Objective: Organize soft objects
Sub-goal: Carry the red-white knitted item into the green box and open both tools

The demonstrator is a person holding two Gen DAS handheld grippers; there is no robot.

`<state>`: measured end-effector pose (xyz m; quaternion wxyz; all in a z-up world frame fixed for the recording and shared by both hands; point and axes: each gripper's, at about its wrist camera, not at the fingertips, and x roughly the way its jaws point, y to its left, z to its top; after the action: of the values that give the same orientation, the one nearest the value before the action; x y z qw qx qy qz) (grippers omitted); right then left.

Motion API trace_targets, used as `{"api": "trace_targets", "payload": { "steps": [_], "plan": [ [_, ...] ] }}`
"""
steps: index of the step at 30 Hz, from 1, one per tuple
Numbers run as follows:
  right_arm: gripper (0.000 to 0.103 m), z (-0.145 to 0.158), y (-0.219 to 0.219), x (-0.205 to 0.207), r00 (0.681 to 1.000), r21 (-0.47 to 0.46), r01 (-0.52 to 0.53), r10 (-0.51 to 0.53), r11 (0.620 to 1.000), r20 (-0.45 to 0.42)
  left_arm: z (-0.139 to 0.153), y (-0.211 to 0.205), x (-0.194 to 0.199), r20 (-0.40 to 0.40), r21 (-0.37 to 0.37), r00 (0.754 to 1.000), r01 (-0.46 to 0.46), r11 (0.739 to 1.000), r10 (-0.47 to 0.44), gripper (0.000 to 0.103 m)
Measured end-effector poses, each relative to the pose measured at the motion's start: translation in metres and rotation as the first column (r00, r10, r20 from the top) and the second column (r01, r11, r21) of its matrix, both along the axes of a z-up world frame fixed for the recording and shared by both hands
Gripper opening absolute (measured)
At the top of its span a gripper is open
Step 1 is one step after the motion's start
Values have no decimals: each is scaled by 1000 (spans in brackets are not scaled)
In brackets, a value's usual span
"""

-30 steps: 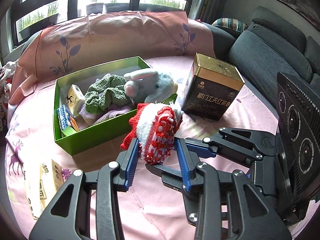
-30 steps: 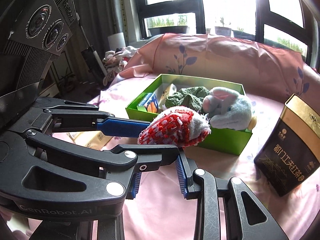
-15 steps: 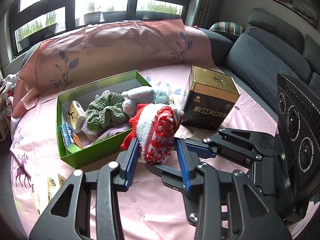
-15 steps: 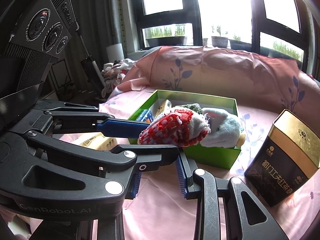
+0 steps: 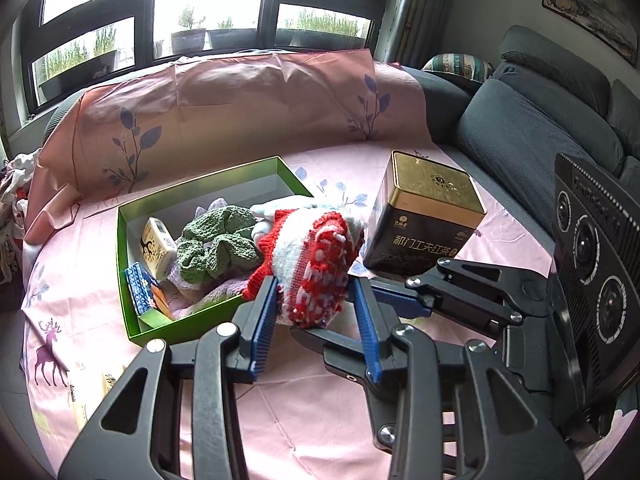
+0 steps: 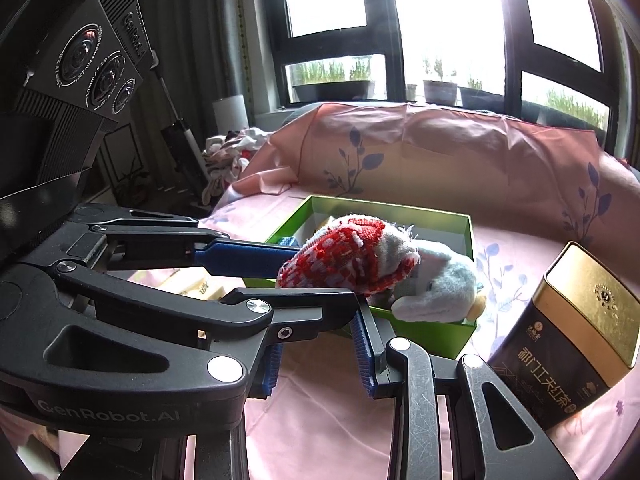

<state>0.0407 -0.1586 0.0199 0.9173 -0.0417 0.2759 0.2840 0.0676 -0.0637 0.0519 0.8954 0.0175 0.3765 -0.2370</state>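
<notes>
My left gripper (image 5: 316,300) is shut on a red and white knitted piece (image 5: 310,264) and holds it above the pink cloth, just in front of the green box (image 5: 188,326). The right wrist view shows the same knitted piece (image 6: 348,258) between the left gripper's fingers (image 6: 248,256). The box holds a green knitted cloth (image 5: 218,244), a grey plush rabbit (image 6: 436,284), small cartons and a purple cloth. My right gripper (image 6: 320,356) is open and empty, below and beside the left one. In the left wrist view it reaches in from the right (image 5: 404,300).
A black and gold tea tin (image 5: 424,216) stands right of the box, also in the right wrist view (image 6: 560,336). A tissue pack (image 5: 92,392) lies at the front left. A grey sofa (image 5: 540,132) is on the right. Laundry (image 6: 232,156) lies at the back left.
Both grippers have risen and drawn back from the box, with the knitted piece still in the left one. The box and tin now look lower and farther off.
</notes>
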Motion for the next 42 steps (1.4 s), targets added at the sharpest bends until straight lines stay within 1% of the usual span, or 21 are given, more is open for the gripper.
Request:
{"api": "trace_targets", "payload": {
  "steps": [11, 15, 20, 26, 32, 37, 42],
  "plan": [
    [34, 6, 5, 22, 1000, 12, -8, 8, 1000, 17, 6, 6, 23, 15, 5, 1000, -5, 1000, 5, 35],
    [34, 4, 8, 35, 1000, 15, -5, 5, 1000, 15, 5, 10, 39, 11, -2, 1000, -9, 1000, 9, 35],
    [34, 2, 12, 61, 1000, 18, -7, 7, 1000, 6, 0, 14, 65, -1, -4, 1000, -24, 1000, 24, 35],
    [34, -6, 17, 99, 1000, 18, 3, -2, 1000, -28, -10, 21, 103, -31, -36, 998, -52, 998, 51, 35],
    [34, -16, 24, 131, 998, 8, 9, -9, 1000, -56, -22, 29, 132, -52, -56, 996, -74, 996, 71, 35],
    [34, -25, 32, 150, 996, 12, 20, -18, 1000, -87, -32, 35, 150, -62, -55, 993, -104, 993, 101, 35],
    [34, -38, 41, 167, 990, -10, 11, -12, 1000, -139, -48, 42, 167, -99, -45, 986, -142, 989, 137, 35]
  ]
}}
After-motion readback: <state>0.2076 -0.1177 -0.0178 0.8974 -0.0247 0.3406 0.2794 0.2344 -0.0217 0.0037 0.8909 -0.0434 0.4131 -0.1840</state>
